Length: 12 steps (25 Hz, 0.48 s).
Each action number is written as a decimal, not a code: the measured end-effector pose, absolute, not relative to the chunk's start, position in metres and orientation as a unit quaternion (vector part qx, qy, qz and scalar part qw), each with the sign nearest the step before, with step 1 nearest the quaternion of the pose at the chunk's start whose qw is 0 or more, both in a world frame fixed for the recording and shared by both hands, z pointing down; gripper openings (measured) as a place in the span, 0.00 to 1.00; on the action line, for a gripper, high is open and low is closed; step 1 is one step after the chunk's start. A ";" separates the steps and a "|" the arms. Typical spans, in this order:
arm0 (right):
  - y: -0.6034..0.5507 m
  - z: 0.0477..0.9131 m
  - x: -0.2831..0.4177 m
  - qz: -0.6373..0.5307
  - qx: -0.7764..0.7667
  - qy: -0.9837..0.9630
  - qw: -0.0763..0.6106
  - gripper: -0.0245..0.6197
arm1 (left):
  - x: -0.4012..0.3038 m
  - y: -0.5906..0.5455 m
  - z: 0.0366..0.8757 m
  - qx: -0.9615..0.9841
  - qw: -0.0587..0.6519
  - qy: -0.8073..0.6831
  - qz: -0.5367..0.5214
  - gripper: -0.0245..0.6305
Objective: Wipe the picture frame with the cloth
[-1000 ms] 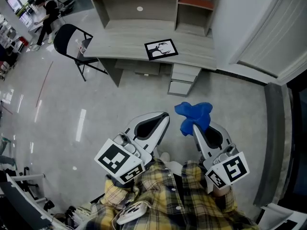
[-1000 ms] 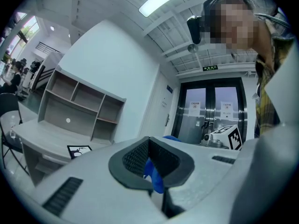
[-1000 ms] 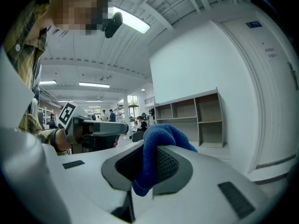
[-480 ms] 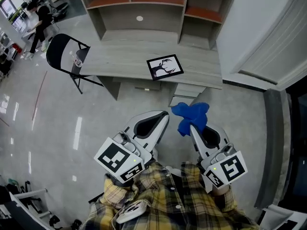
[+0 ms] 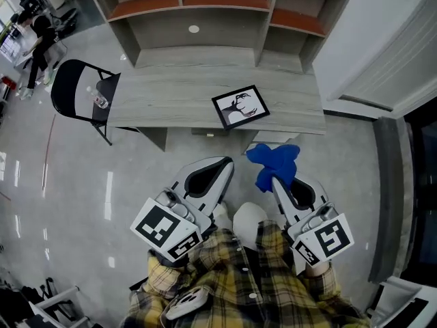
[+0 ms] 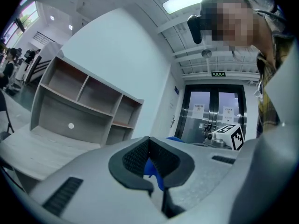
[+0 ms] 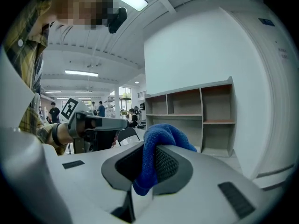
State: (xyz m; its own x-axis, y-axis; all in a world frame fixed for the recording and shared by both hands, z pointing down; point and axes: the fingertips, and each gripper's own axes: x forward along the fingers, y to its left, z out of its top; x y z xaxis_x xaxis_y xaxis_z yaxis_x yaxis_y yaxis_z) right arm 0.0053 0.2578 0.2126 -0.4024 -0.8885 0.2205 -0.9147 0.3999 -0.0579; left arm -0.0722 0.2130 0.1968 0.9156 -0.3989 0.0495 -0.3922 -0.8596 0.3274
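A black picture frame (image 5: 240, 106) with a black-and-white print lies flat on the grey wooden desk (image 5: 171, 94), near its front right. My right gripper (image 5: 274, 178) is shut on a blue cloth (image 5: 273, 160), which bunches out above its tip (image 7: 149, 157) and hangs over the floor short of the desk. In the right gripper view the cloth (image 7: 159, 141) is clamped between the dark pads. My left gripper (image 5: 225, 161) is held beside it, also short of the desk. Its jaws (image 6: 149, 146) are shut with nothing between them.
A black folding chair (image 5: 82, 91) stands at the desk's left end. Open shelves (image 5: 198, 5) rise from the desk's far side. A drawer unit (image 5: 268, 141) sits under the desk on the right. A white wall (image 5: 382, 39) runs along the right.
The desk and frame have slid down the head view and sit closer to both grippers. The grippers keep the same pose, the cloth still held in the right one.
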 end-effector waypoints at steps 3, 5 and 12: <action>0.242 0.218 0.007 0.097 0.543 -0.831 0.080 0.12 | -0.073 0.196 0.205 0.963 0.179 -0.204 -0.006 0.04; 0.230 0.222 0.009 0.104 0.543 -0.829 0.079 0.12 | -0.072 0.184 0.211 0.961 0.185 -0.206 -0.002 0.04; 0.170 0.236 0.029 0.112 0.530 -0.837 0.080 0.12 | -0.055 0.129 0.222 0.957 0.190 -0.222 0.001 0.04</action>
State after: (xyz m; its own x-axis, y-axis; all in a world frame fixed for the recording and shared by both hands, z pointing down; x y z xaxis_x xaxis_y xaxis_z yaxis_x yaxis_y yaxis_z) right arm 0.0290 0.1696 0.2355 -0.4259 -0.8689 0.2524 -0.9046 0.4138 -0.1017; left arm -0.0547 0.1285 0.2218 0.9018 -0.4237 0.0851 -0.4241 -0.8299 0.3624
